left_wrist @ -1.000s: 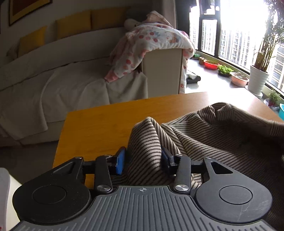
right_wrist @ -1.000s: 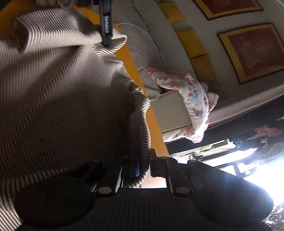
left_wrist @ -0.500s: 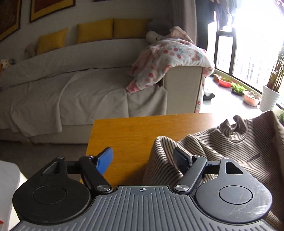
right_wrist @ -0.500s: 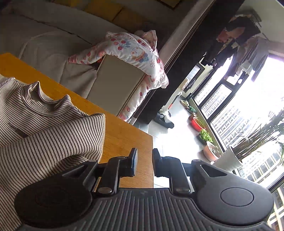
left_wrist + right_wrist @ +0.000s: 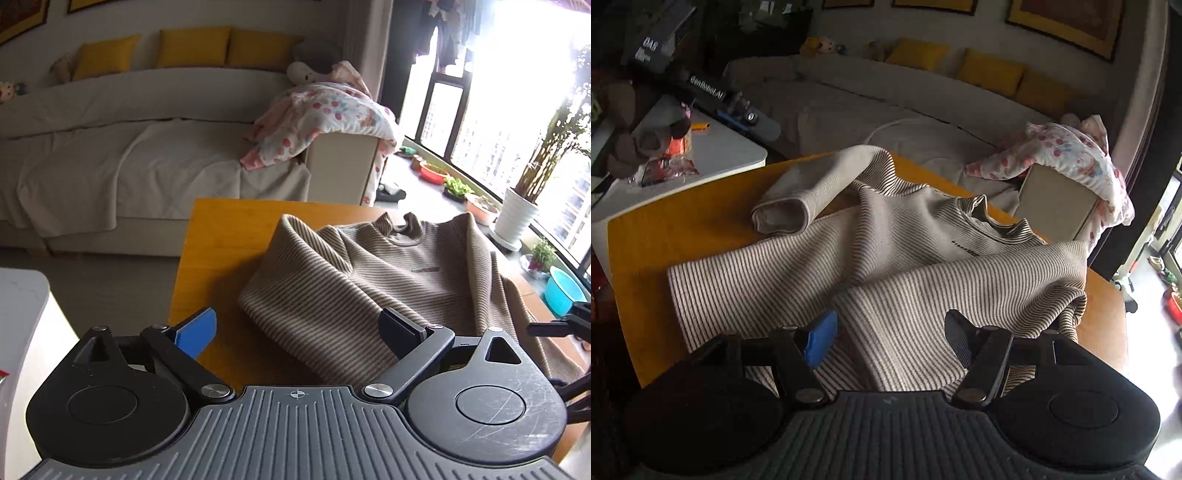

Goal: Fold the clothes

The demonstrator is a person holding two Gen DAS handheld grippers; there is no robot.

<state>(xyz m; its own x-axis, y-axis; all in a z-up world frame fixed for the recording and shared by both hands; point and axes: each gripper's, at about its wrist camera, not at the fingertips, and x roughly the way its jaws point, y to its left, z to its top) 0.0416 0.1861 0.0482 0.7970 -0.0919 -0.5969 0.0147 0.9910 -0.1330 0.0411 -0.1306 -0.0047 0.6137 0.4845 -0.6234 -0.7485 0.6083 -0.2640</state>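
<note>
Striped sweater (image 5: 886, 240) spread across the wooden table (image 5: 646, 251), collar (image 5: 997, 218) on the far side from the right gripper (image 5: 890, 332), whose jaws stand wide apart over the near sleeve with nothing between them. That sleeve (image 5: 960, 288) lies folded across the body, its bend reaching close to the table's right-hand edge. Off to the gripper's left, the other sleeve (image 5: 812, 184) curls back on itself, cuff open toward the camera, resting on bare wood with a broad strip of table free beside it.

Over to the left wrist view: the left gripper (image 5: 295, 330) is spread wide as well, gripping nothing, its blue pad (image 5: 195, 330) over bare table (image 5: 221, 240) and its dark finger over the folded sleeve (image 5: 314, 295). Plenty of clear tabletop ahead and to its left, right up to the far edge. Beyond that edge sits the sofa (image 5: 129, 166) with a floral blanket (image 5: 325, 118) draped over its arm.

Out past the table on the right, along the window: a white pot (image 5: 517, 218) with a tall plant, a red bowl (image 5: 432, 173) and a low planter (image 5: 458, 188) with greens in it, and an empty-looking turquoise basin (image 5: 565, 291).
</note>
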